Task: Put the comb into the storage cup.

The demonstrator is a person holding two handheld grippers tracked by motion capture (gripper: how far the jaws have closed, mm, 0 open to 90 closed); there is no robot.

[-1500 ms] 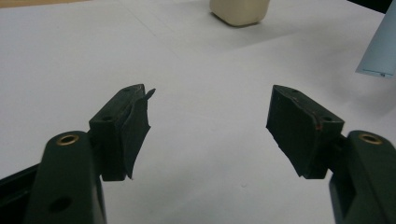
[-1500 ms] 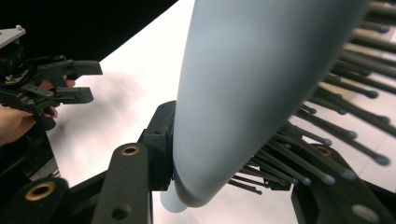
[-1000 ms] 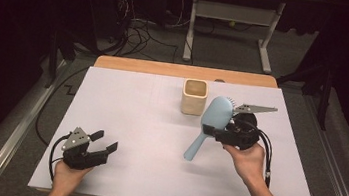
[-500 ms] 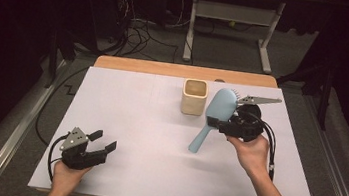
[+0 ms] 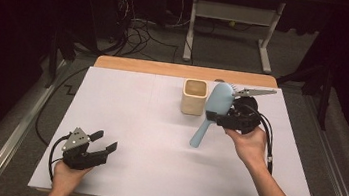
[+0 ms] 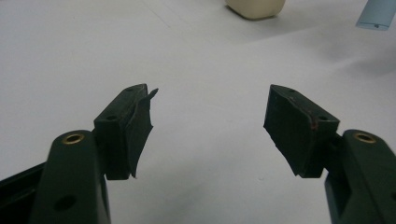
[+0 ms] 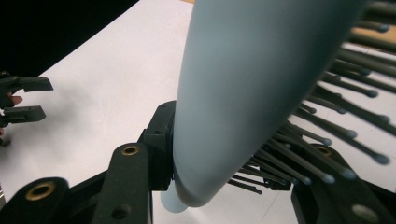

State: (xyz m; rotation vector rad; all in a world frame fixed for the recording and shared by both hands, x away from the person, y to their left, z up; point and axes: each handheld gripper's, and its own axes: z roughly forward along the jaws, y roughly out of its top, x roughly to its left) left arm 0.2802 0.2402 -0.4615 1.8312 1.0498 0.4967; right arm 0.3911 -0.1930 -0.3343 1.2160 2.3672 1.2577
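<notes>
A light blue hairbrush (image 5: 218, 101) hangs tilted above the table, handle pointing down-left and bristles facing right. My right gripper (image 5: 218, 117) is shut on it where head meets handle, just right of a beige square cup (image 5: 194, 96). In the right gripper view the brush back (image 7: 252, 84) passes between the jaws of that gripper (image 7: 233, 163), with bristles on the right. My left gripper (image 5: 105, 140) rests at the near left of the table, jaws wide apart and nothing between them (image 6: 210, 126). The cup (image 6: 256, 7) and the brush handle's tip (image 6: 377, 13) show far off.
A white sheet (image 5: 149, 125) covers the table, with a wooden strip (image 5: 186, 71) along the far edge. Beyond it are cables and a stand's legs (image 5: 230, 39) on the dark floor. The left gripper (image 7: 28, 98) shows far off in the right gripper view.
My right hand has lifted the hairbrush and carried it farther back and slightly right, now level with the cup's right side. The left gripper has not moved.
</notes>
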